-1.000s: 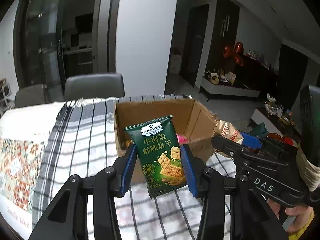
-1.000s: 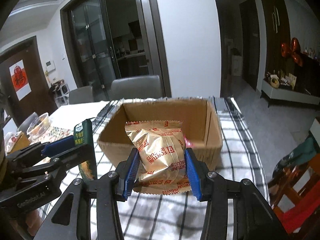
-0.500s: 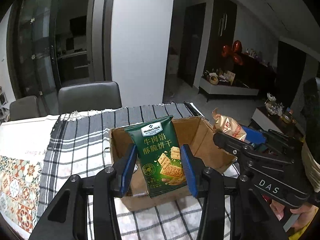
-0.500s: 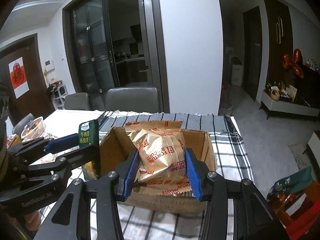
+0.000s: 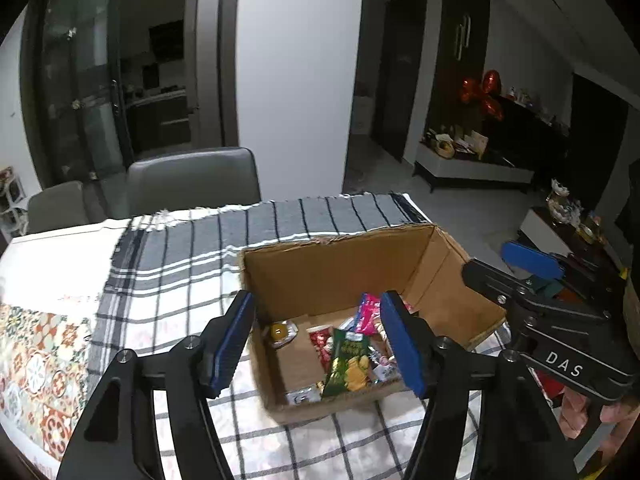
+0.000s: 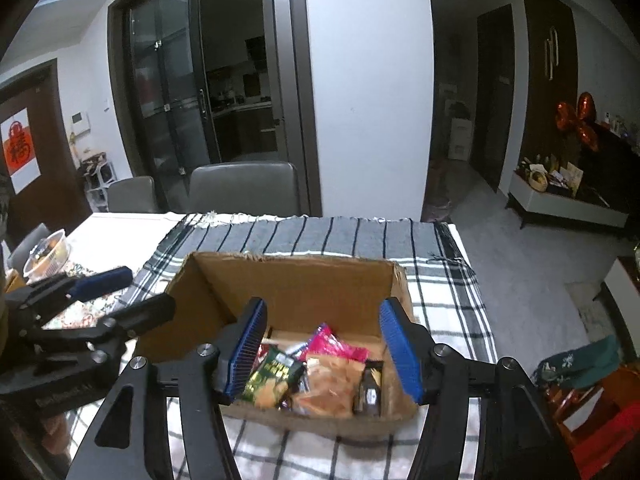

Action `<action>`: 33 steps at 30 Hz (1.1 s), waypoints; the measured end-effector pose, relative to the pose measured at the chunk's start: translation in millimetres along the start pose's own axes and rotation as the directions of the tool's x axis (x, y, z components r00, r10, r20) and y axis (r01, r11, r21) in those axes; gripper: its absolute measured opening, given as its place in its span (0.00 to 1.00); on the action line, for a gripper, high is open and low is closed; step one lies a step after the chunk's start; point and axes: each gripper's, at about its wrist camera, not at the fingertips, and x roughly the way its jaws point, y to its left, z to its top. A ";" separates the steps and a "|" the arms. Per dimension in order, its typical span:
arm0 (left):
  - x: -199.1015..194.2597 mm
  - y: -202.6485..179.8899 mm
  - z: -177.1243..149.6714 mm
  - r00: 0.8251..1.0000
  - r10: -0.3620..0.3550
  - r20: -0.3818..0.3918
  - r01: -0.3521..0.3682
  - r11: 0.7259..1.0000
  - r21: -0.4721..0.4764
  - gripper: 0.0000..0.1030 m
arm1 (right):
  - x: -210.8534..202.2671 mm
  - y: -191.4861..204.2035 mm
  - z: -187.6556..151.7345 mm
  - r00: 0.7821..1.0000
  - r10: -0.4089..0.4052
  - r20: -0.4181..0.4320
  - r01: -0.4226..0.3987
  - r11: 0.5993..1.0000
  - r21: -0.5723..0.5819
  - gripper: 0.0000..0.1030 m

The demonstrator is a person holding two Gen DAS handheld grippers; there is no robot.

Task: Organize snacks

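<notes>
An open cardboard box [image 5: 340, 264] [image 6: 292, 284] stands on a checked cloth. Inside lie a green cracker packet [image 5: 346, 362] [image 6: 272, 378], a golden biscuit packet [image 6: 334, 382], a pink packet [image 5: 368, 314] [image 6: 336, 344] and several small snacks. My left gripper [image 5: 316, 344] is open and empty, held above the box's near left part. My right gripper [image 6: 322, 354] is open and empty, held above the box's near side. Each gripper shows in the other's view, the right one [image 5: 532, 276] and the left one [image 6: 100, 292].
The checked cloth [image 5: 180, 264] covers the table's right part; a patterned mat [image 5: 36, 352] lies at the left. Grey chairs [image 6: 244, 188] stand at the far side. A clear bowl [image 6: 46, 254] sits at the far left. The table edge drops off on the right.
Both grippers rose and came over the box, opened and let go. The green packet and the golden packet now lie inside the box.
</notes>
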 end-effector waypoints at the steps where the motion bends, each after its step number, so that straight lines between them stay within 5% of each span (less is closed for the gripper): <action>1: -4.1 -0.5 -2.2 1.000 0.010 0.006 -0.010 1.000 0.001 0.64 | -4.9 -0.9 -3.9 1.000 -0.002 0.005 0.002 1.000 0.001 0.58; 17: -110.6 -18.6 -70.3 0.991 0.060 0.119 -0.059 0.998 -0.011 0.78 | -118.8 12.4 -64.7 0.989 -0.082 0.126 0.073 0.995 0.071 0.77; 33: -169.6 -33.5 -142.3 0.982 0.085 0.168 -0.091 0.995 0.028 0.92 | -183.3 25.1 -135.1 0.983 -0.105 0.148 0.093 0.992 0.089 0.81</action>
